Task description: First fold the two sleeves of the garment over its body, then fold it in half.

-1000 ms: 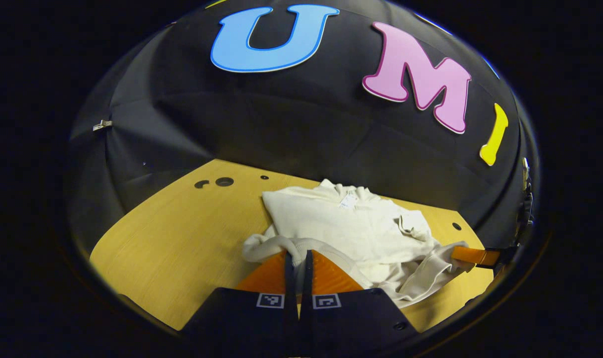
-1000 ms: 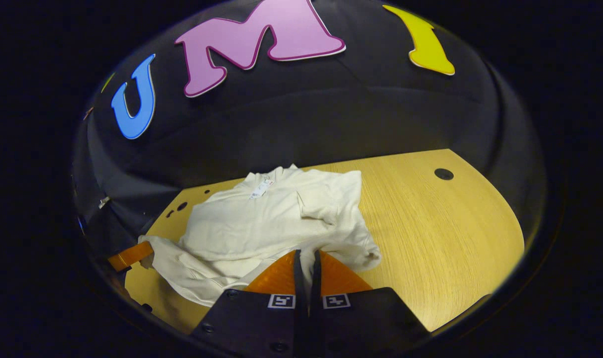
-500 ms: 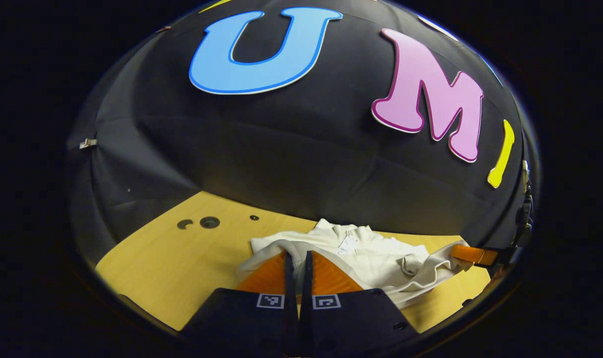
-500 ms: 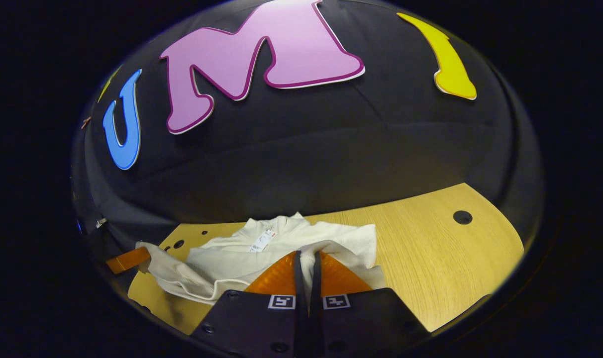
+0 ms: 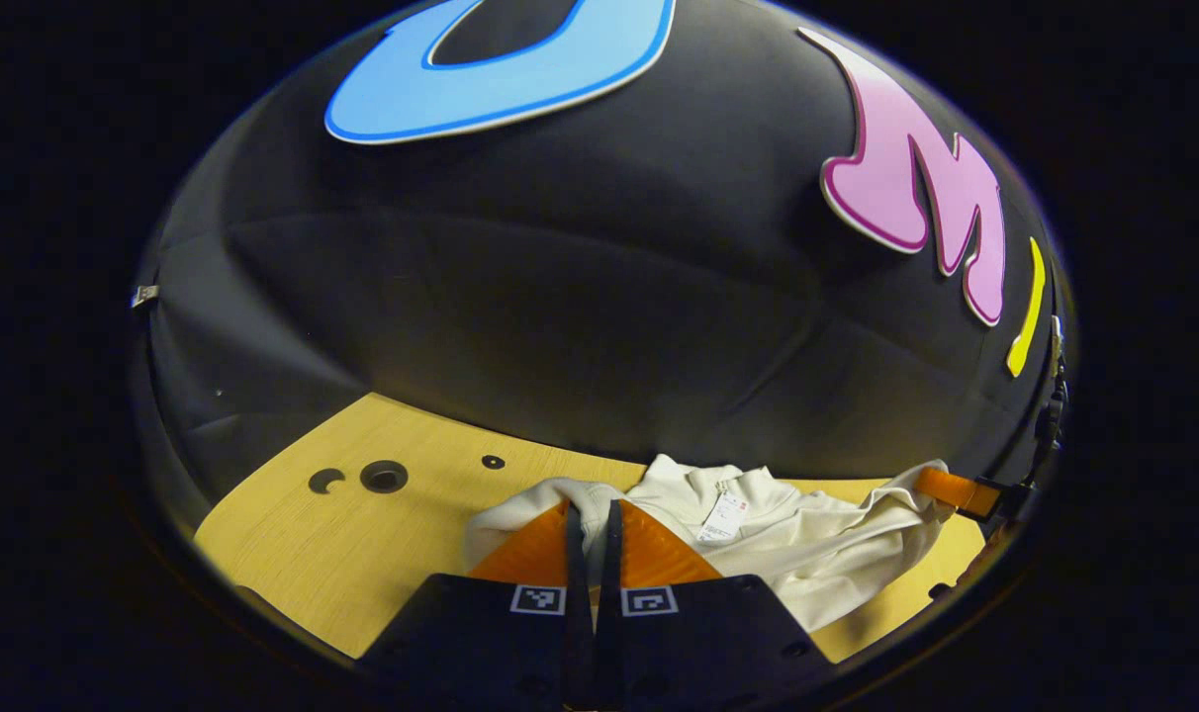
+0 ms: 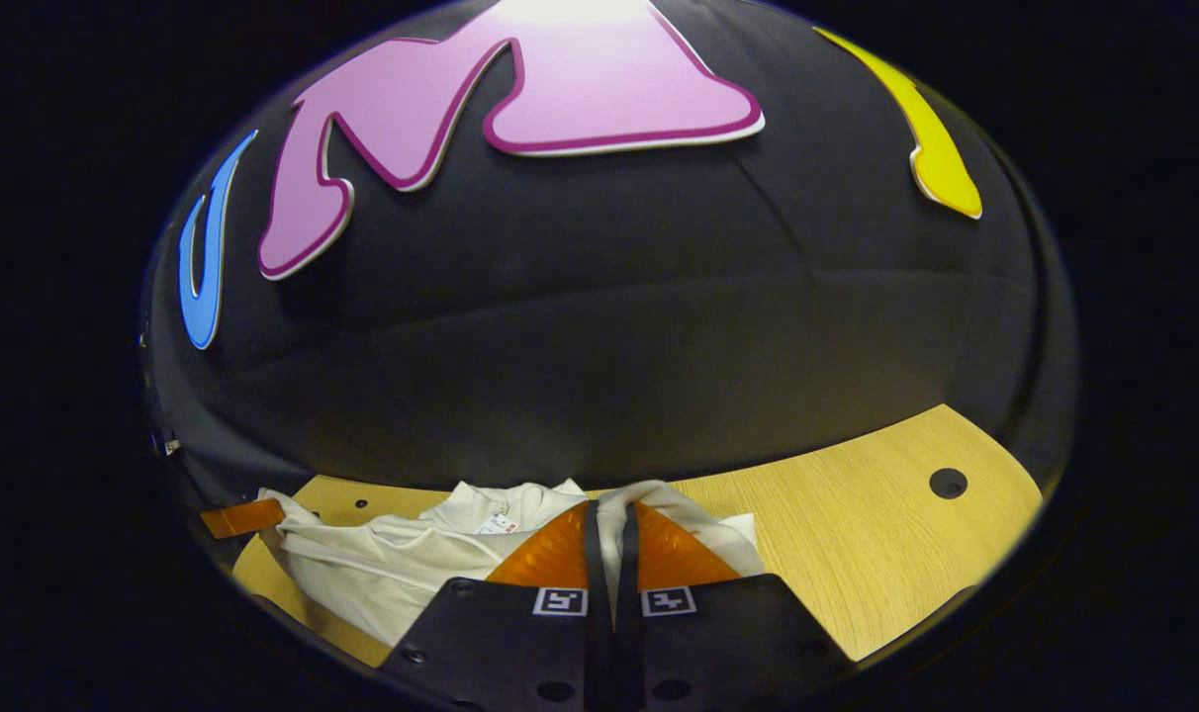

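- The garment (image 5: pixel 807 554), a cream top with a white tag (image 5: pixel 725 517) at its neck, is lying bunched on the wooden table (image 5: pixel 362 544), and we are holding it from both sides.
- We are keeping the left gripper (image 5: pixel 592 519) low and level over the table, pointing at the dark booth wall; its fingers are nearly together, pinching a fold of cream cloth between them.
- We are holding the right gripper (image 6: pixel 610 519) the same way, its fingers pressed onto another fold; in the left gripper view it (image 5: pixel 956 491) is showing at the far right, with cloth hanging from its tip.
- In the right gripper view, the left gripper (image 6: pixel 243 517) is gripping the opposite edge, and the garment (image 6: pixel 392 564) is sagging between the two.
- Round holes (image 5: pixel 383 477) are dotting the table beyond the cloth, well apart from it.
- Nothing is standing between the grippers and the garment.
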Demonstrator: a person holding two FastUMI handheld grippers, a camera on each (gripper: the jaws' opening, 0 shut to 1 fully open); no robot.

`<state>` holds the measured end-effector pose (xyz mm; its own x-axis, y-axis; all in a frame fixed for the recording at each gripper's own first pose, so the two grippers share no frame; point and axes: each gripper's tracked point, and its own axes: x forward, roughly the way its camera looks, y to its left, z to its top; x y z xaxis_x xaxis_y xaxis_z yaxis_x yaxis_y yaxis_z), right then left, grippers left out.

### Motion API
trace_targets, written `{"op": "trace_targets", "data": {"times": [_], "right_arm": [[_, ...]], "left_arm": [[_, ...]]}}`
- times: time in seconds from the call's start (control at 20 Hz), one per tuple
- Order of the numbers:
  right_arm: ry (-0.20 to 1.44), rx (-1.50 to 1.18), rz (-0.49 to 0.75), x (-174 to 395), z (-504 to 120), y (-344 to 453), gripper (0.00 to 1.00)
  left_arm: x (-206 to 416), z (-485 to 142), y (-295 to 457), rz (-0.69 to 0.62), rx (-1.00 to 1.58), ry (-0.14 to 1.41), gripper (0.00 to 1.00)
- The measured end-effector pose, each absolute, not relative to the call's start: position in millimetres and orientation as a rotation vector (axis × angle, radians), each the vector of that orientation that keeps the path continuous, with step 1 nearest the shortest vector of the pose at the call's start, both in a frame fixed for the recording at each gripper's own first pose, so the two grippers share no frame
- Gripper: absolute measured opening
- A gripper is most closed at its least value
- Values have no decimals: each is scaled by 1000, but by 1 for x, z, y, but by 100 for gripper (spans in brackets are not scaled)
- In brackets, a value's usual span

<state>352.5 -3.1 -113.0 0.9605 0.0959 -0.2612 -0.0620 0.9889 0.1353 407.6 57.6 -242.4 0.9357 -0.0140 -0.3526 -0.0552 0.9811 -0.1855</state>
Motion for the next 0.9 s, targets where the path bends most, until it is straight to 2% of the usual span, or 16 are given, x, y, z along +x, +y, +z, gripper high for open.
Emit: {"op": "trace_targets", "data": {"times": [0.15, 0.35, 0.4, 0.5, 0.65, 0.85, 0.9], "right_arm": [[273, 117, 77, 363, -132, -3, 5], [289, 112, 63, 372, -153, -3, 5], [291, 115, 59, 373, -155, -5, 0], [291, 132, 71, 372, -156, -4, 13], [292, 165, 105, 368, -152, -1, 18], [291, 146, 127, 358, -136, 0, 67], [275, 125, 127, 353, -126, -4, 81]], "left_arm": [[428, -267, 51, -4, -169, 417, 6], [445, -281, 43, 15, -113, 411, 6], [448, -283, 44, 27, -102, 408, 6], [448, -287, 44, 34, -66, 411, 12], [445, -279, 41, 47, -53, 411, 23], [432, -231, 40, 70, -71, 329, 100], [426, -218, 41, 78, -61, 314, 92]]}}
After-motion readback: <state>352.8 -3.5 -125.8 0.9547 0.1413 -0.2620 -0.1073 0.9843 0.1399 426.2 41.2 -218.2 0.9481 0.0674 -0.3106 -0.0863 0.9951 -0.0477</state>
